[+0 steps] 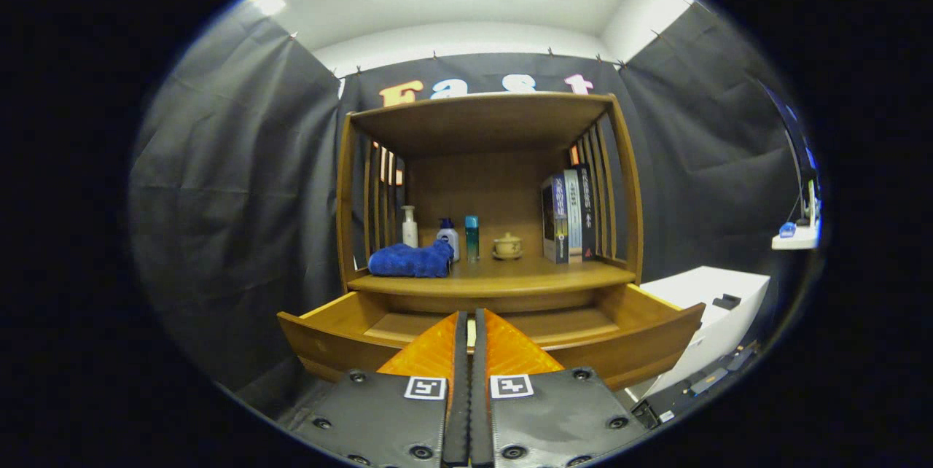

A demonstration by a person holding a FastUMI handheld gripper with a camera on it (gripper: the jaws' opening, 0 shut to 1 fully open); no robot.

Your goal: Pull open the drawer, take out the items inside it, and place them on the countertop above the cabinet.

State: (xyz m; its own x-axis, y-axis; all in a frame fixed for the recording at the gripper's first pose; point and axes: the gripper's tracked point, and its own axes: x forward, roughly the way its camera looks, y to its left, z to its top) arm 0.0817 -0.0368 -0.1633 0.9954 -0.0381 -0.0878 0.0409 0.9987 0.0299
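The wooden cabinet's drawer point(641, 344) stands pulled out toward me, and the part of its floor I can see is bare. My gripper point(470, 316) hangs over the drawer's middle, its orange fingers point(430, 351) shut with only a thin slit between them and nothing held. On the countertop point(525, 280) above lie a blue towel point(412, 260), a white pump bottle point(410, 226), a white bottle with a blue cap point(448, 236), a teal bottle point(471, 236) and a small lidded cup on a saucer point(507, 245). My fingers hide the drawer's near middle.
Several books point(570, 214) stand upright at the countertop's right end, against the slatted side. A top shelf point(481, 114) roofs the countertop. A white box point(718, 307) sits right of the drawer, and a white device point(798, 235) is farther right.
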